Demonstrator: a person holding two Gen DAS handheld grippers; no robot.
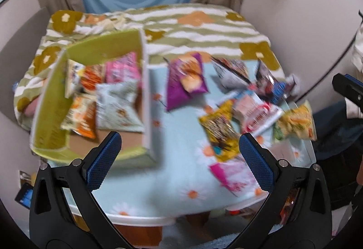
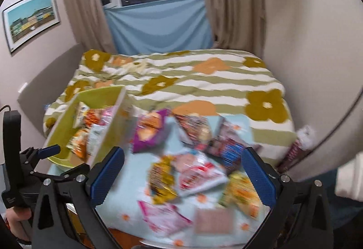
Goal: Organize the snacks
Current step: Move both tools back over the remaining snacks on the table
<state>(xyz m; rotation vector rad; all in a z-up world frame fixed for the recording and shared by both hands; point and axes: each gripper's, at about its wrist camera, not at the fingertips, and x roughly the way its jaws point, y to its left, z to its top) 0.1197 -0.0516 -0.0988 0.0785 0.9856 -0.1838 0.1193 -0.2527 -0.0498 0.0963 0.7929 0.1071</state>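
A green cardboard box (image 1: pixel 56 99) (image 2: pixel 61 122) stands at the table's left and holds several snack bags. Loose bags lie on the light blue floral tablecloth (image 1: pixel 181 169) to its right: a purple bag (image 1: pixel 186 81) (image 2: pixel 149 131), a yellow bag (image 1: pixel 220 131) (image 2: pixel 162 178), a pink bag (image 1: pixel 233 175) (image 2: pixel 163 217), a yellow-green bag (image 1: pixel 295 122) (image 2: pixel 242 192) and dark bags (image 1: pixel 267 81). My left gripper (image 1: pixel 180 153) hovers open above the table's near side, holding nothing. My right gripper (image 2: pixel 181 172) is open and empty over the loose bags. Both views are motion-blurred.
Behind the table lies a bed with a green-striped flowered cover (image 2: pixel 204 81). Curtains and a blue cloth (image 2: pixel 158 26) hang at the window. A framed picture (image 2: pixel 31 20) is on the left wall. The other gripper's body shows at left (image 2: pixel 20 165), held by a hand (image 2: pixel 15 219).
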